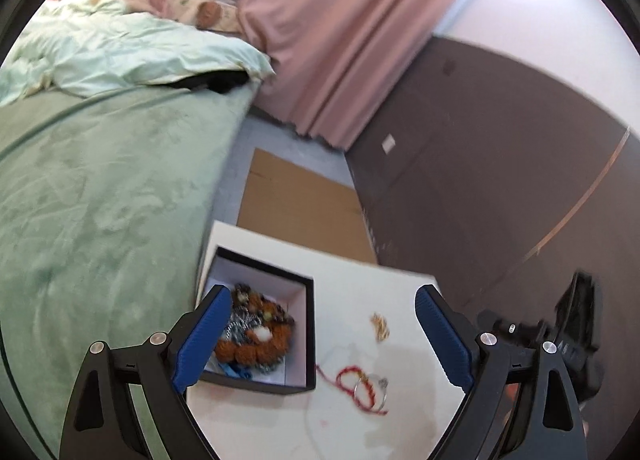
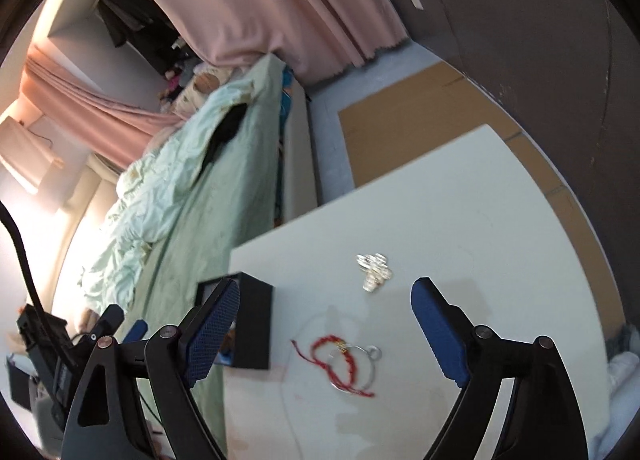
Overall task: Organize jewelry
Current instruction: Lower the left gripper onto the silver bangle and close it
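A black box point(image 1: 296, 344) with a white lining stands on the white table point(image 1: 360, 280) and holds an orange beaded bracelet point(image 1: 256, 344) and silver chains. A red cord bracelet point(image 1: 352, 380) with a silver ring lies right of the box, and a small gold piece point(image 1: 380, 326) lies beyond it. My left gripper point(image 1: 320, 340) is open above them, empty. In the right wrist view the box point(image 2: 252, 324) is at left, the red bracelet point(image 2: 340, 364) in the middle, a silver cluster point(image 2: 374, 270) farther off. My right gripper point(image 2: 324, 336) is open and empty above the bracelet.
A bed with a green cover point(image 1: 100, 199) runs along the table's left side. Cardboard point(image 1: 296, 203) lies on the floor beyond the table, against a dark wall point(image 1: 500, 179). Pink curtains point(image 1: 340, 39) hang behind. The right gripper point(image 1: 560, 340) shows at the left view's right edge.
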